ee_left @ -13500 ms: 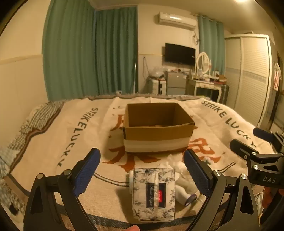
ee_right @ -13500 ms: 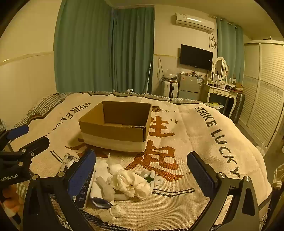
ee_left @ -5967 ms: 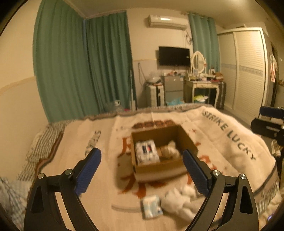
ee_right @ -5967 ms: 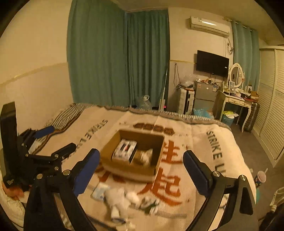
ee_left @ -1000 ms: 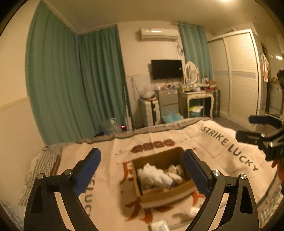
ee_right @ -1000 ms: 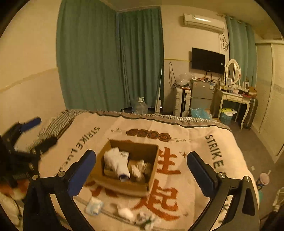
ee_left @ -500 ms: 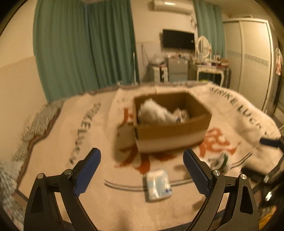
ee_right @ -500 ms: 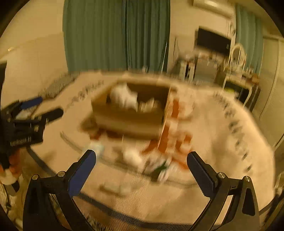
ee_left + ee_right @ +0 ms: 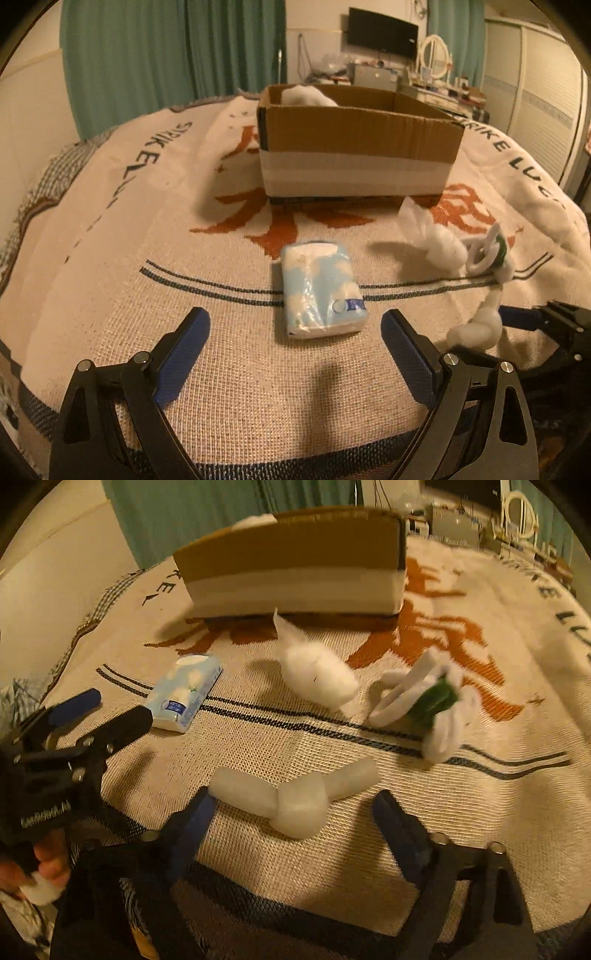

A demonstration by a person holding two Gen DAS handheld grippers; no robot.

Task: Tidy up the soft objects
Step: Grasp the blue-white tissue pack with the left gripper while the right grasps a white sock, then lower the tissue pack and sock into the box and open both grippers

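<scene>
A cardboard box stands on the bed, with white soft items showing above its rim; it also shows in the right wrist view. A blue tissue pack lies just ahead of my open, empty left gripper. A knotted white foam piece lies between the fingers of my open right gripper, untouched. A white fluffy bundle and a white-and-green sock bundle lie further ahead. The tissue pack sits to the left there.
The bed is covered by a beige blanket with orange characters and dark lettering. Its front edge is just below both grippers. The left gripper's body shows at the left of the right wrist view. Curtains and furniture stand far behind.
Both grippers have dropped from high above the bed to low near its front edge. The left has closed in on the tissue pack, the right on the foam piece.
</scene>
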